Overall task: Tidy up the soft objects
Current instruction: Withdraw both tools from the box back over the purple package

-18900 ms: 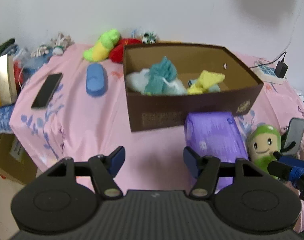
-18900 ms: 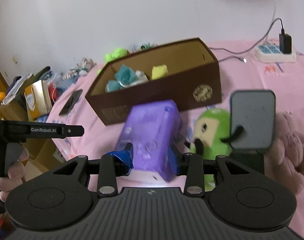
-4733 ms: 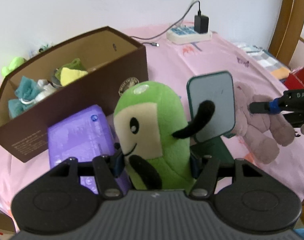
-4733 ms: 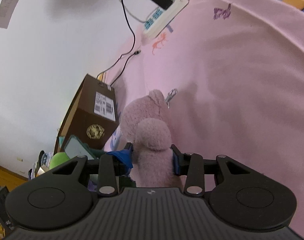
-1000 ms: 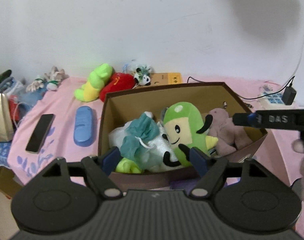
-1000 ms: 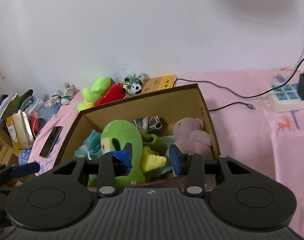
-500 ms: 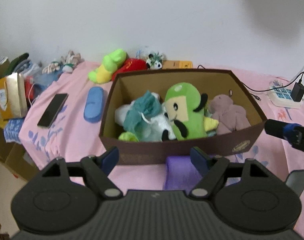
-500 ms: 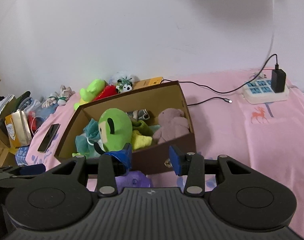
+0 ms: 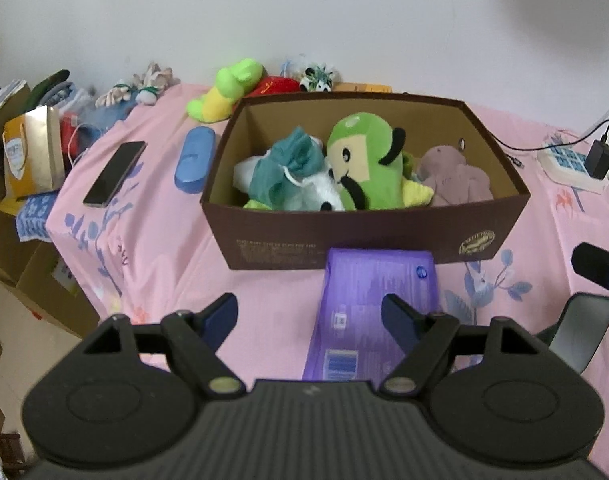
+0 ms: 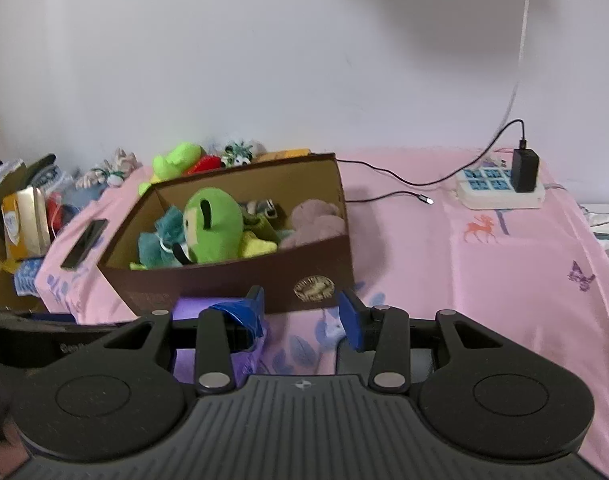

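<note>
I note my black ribbed-plastic left gripper (image 9: 308,314) with silver pivot screws; matching right gripper (image 10: 300,312), blue pads, one tape-wrapped.

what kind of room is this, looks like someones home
Most likely a bedroom at home: a pink printed bedsheet covers the surface, plush toys fill a brown cardboard box, and a power strip with a charger lies by the wall.

pink bed (image 9: 152,240) | box (image 9: 344,232) | purple pack (image 9: 368,300) | phone (image 9: 114,174)
</note>
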`<state>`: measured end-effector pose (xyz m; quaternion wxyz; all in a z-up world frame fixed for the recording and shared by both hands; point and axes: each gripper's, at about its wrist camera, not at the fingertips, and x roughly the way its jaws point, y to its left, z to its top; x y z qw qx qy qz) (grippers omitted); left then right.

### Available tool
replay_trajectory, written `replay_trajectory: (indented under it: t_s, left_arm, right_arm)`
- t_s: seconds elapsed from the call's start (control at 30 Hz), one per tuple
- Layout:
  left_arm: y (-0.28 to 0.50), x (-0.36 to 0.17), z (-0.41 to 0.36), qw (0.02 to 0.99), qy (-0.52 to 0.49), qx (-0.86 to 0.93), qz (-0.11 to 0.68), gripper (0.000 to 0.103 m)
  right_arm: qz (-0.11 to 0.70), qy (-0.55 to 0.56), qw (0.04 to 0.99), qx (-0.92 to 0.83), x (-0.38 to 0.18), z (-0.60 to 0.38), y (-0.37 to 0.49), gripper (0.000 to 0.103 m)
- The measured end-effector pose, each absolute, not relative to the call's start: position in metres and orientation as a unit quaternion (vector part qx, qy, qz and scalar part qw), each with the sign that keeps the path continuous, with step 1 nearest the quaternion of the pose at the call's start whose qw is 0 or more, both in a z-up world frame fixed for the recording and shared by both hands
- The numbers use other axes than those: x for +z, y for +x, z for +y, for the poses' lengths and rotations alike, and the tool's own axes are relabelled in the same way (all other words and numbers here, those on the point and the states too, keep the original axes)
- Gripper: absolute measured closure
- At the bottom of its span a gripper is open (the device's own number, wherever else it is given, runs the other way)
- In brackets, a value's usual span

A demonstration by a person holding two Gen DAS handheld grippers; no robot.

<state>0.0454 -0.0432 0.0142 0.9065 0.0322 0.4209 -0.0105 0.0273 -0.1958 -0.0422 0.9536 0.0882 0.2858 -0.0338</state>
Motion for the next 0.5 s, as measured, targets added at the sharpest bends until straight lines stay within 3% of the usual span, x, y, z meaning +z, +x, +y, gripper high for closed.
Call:
replay_trajectory:
  t_s: [0.5]
  left_arm:
    - [0.030, 0.007, -0.049, 0.898, 0.045, -0.017, 0.437, 0.024]
  right_arm:
    - [0.300, 0.070, 0.950, -0.058, -0.045, -0.199, -0.002, 0.078]
